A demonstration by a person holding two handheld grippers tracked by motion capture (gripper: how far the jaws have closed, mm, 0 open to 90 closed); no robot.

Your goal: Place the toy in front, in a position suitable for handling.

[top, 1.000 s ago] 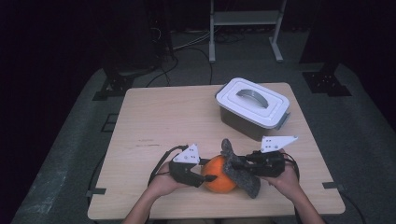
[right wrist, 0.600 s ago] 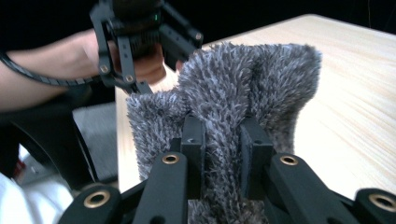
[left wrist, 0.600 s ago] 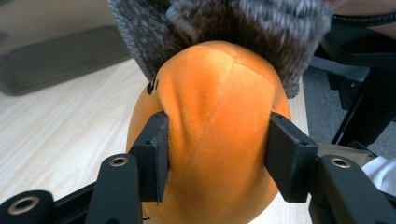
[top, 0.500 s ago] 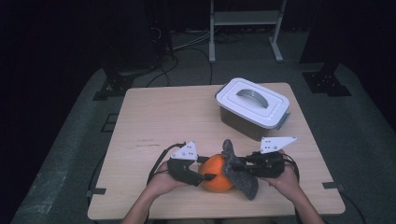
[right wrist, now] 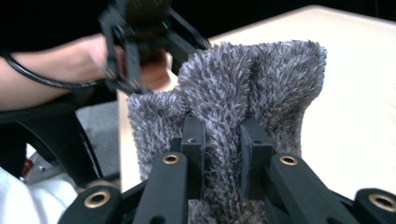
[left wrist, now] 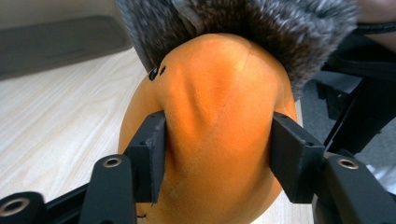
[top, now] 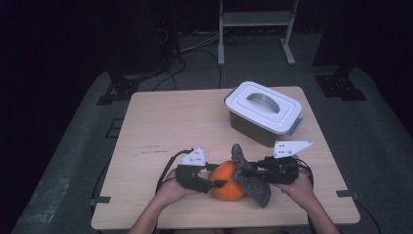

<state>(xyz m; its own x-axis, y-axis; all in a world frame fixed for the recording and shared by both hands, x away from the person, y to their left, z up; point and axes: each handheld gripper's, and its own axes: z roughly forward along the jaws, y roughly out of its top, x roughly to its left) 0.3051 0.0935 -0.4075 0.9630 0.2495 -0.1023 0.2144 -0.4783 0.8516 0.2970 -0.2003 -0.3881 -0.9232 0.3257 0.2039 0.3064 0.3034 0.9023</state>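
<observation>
An orange soft ball-like toy point(top: 226, 180) sits near the table's front edge, and my left gripper point(top: 217, 176) is shut on its body point(left wrist: 219, 135), the jaws pressing dents into its sides. A grey furry cloth piece point(top: 249, 175) lies over the toy's right side. My right gripper point(top: 245, 172) is shut on a fold of that fur point(right wrist: 224, 126), pinched between its jaws. The fur also drapes along the top of the toy in the left gripper view point(left wrist: 261, 28). Both grippers face each other across the toy.
A grey box with a white lid and handle point(top: 263, 112) stands at the back right of the wooden table point(top: 165, 131). A metal stand point(top: 255, 29) and cables are on the floor beyond the table. The person's hands come in at the front edge.
Little has moved; both grippers keep their holds, and the grey fur has shifted slightly against the orange toy.
</observation>
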